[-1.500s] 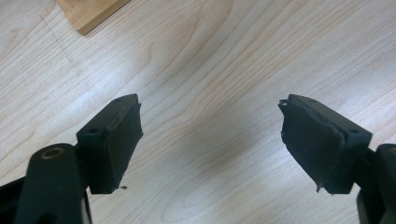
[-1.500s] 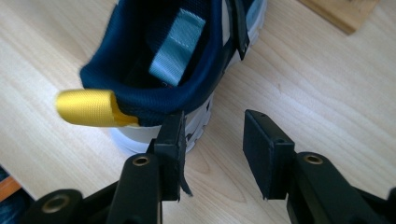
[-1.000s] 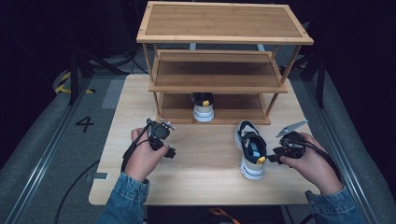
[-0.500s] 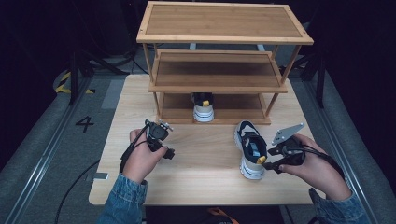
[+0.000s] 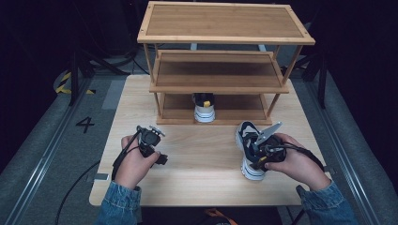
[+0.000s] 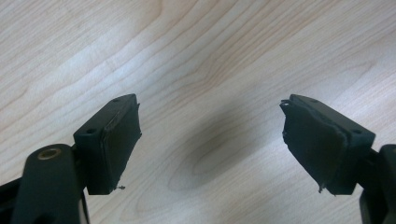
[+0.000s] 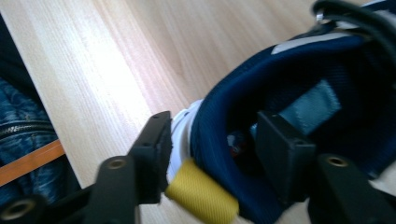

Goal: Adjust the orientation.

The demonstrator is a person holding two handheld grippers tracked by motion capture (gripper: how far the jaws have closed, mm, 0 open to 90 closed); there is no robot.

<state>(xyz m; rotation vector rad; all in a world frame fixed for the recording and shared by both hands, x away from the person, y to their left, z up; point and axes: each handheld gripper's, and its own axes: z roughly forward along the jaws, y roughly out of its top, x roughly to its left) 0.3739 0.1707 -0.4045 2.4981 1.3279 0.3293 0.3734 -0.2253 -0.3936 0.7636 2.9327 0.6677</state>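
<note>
A navy and white shoe (image 5: pixel 244 136) lies on the wooden table (image 5: pixel 202 159) at the right, heel toward the person. My right gripper (image 5: pixel 257 158) is at that heel. In the right gripper view the jaws (image 7: pixel 212 135) straddle the heel collar of the shoe (image 7: pixel 299 93): one pad is outside by the yellow pull tab (image 7: pixel 201 196), the other inside the opening with a dark gap beside it. These jaws have just been closing. My left gripper (image 5: pixel 149 136) hovers low over bare table at the left, open with nothing between its pads (image 6: pixel 210 140).
A three-tier wooden rack (image 5: pixel 225 21) stands at the back of the table. A second matching shoe (image 5: pixel 204 108) sits on its bottom shelf, heel facing out. Bare tabletop lies between the two hands.
My right gripper has moved left from beside the shoe onto its heel, so the jaws now straddle the collar. The left gripper has shifted slightly left and nearer. The shoe has not moved.
</note>
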